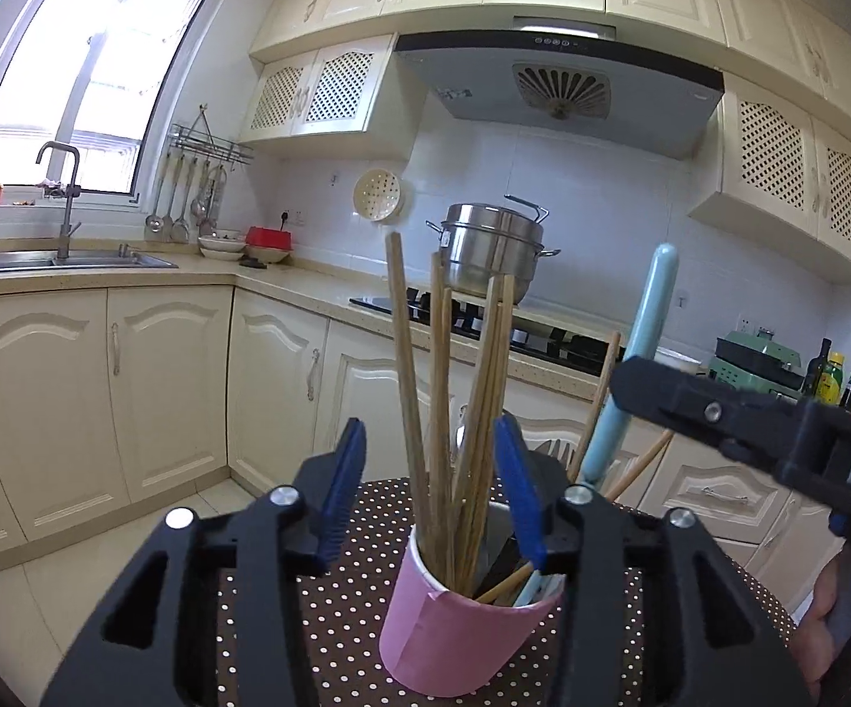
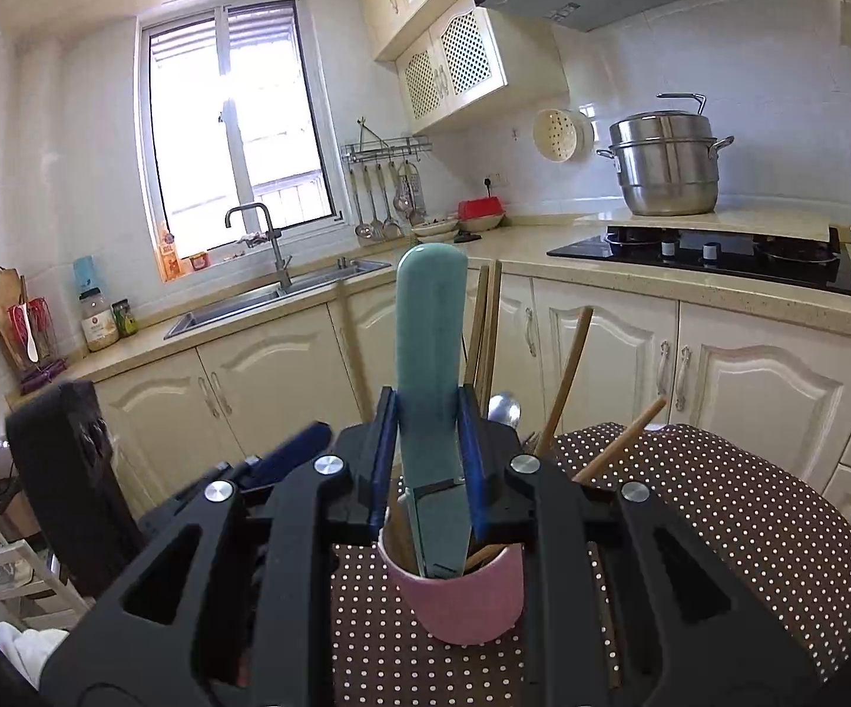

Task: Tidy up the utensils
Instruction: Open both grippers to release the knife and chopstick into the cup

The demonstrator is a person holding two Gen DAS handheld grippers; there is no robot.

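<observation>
Your cup [image 1: 454, 642] is plain pink. The chopsticks [image 1: 472, 389] in it are tan wood, and the handle [image 2: 428, 347] beside them is a pale teal. Your left tongs [image 1: 434, 483] and right tongs [image 2: 428, 465] are black with blue pads [image 1: 343, 489]. The tabletop [image 2: 737, 530] under the cup wears a dark brown cloth dotted with small white spots. Behind it you see cream cabinets [image 1: 101, 389], a black hob [image 2: 714, 256], a silver steel pot [image 2: 666, 165] and white wall tiles [image 1: 602, 200]. A red box [image 2: 480, 209] sits on the beige counter [image 1: 284, 277].
</observation>
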